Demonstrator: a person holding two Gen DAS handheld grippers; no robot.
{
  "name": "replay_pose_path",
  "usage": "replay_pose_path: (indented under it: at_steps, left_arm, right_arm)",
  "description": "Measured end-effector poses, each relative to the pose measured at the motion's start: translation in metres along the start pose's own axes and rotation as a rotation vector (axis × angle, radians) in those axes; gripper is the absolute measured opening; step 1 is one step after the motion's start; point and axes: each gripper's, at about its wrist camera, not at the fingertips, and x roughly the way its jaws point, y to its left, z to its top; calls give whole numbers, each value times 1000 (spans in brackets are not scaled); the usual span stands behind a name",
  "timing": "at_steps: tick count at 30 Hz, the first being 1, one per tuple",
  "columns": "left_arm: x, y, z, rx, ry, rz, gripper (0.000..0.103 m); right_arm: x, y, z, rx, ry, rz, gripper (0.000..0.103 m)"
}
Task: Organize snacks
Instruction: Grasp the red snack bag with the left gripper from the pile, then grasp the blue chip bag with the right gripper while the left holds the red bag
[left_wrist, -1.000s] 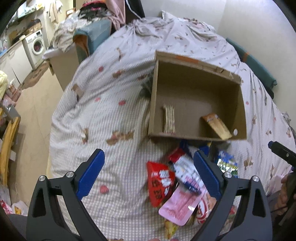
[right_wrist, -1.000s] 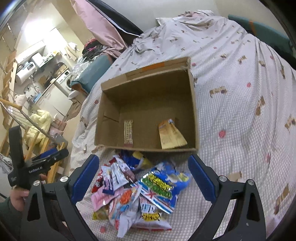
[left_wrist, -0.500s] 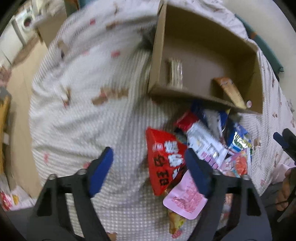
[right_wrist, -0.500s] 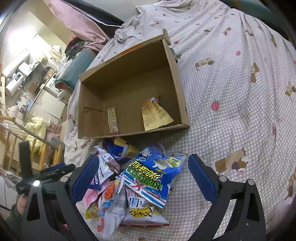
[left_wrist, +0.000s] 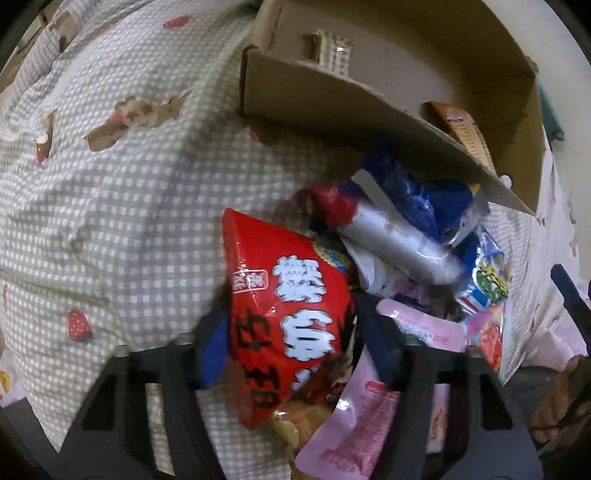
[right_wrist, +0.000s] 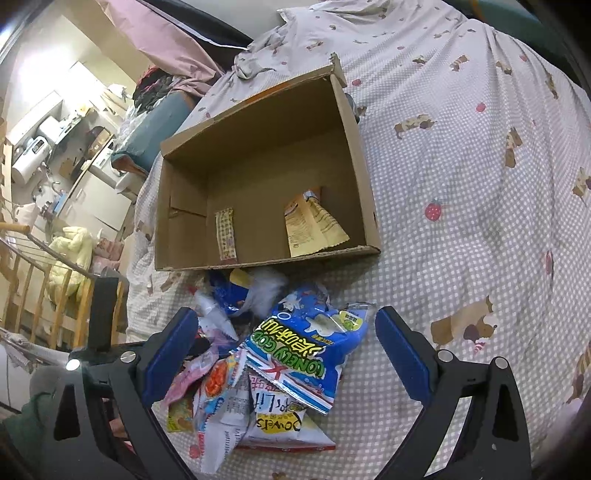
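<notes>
A red snack bag (left_wrist: 291, 317) with white lettering lies on top of a pile of snack packets on the bed. My left gripper (left_wrist: 295, 328) points down over it with a finger on each side. Its jaws are closing, and a dark gap still shows beside the right finger (left_wrist: 380, 343). My right gripper (right_wrist: 284, 321) hangs open above a blue snack bag (right_wrist: 306, 343) in the same pile. Beyond the pile stands an open cardboard box (right_wrist: 362, 166) holding a slim bar (right_wrist: 226, 236) and an orange packet (right_wrist: 310, 225).
The checked bedsheet (right_wrist: 461, 206) spreads to the right of the box and to the left of the pile (left_wrist: 110, 221). A pink packet (left_wrist: 354, 424) and a dark blue bag (left_wrist: 413, 195) lie in the pile. Past the bed's left edge are a wooden rack (right_wrist: 44, 280) and cluttered furniture.
My left gripper has dropped onto the pile and tipped downward, its jaws narrowing around the red bag. The right gripper sank a little towards the blue bag, still open.
</notes>
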Motion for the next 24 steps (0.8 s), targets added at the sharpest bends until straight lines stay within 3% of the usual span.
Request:
replay_pose_path:
  at_steps: [3,10,18,21,24]
  left_arm:
    - [-11,0,-2,6,-22,-12,41]
    - [-45,3,-13,30,-92,36,38]
    - [-106,27,-23,-22,-269,143,38]
    - [-121,23,-21,-2,-359,184,38]
    - [-120,23,-18,-8,-337,124,38]
  right_arm:
    - [2,-2,1,8,4,-4,99]
    - [8,-4,4,14,13,-9,99]
    - [15,-21,4,99,42,-12,99]
    - [29,-33,1,168,111,-13,99]
    - [54,-42,-6,238,228,17,99]
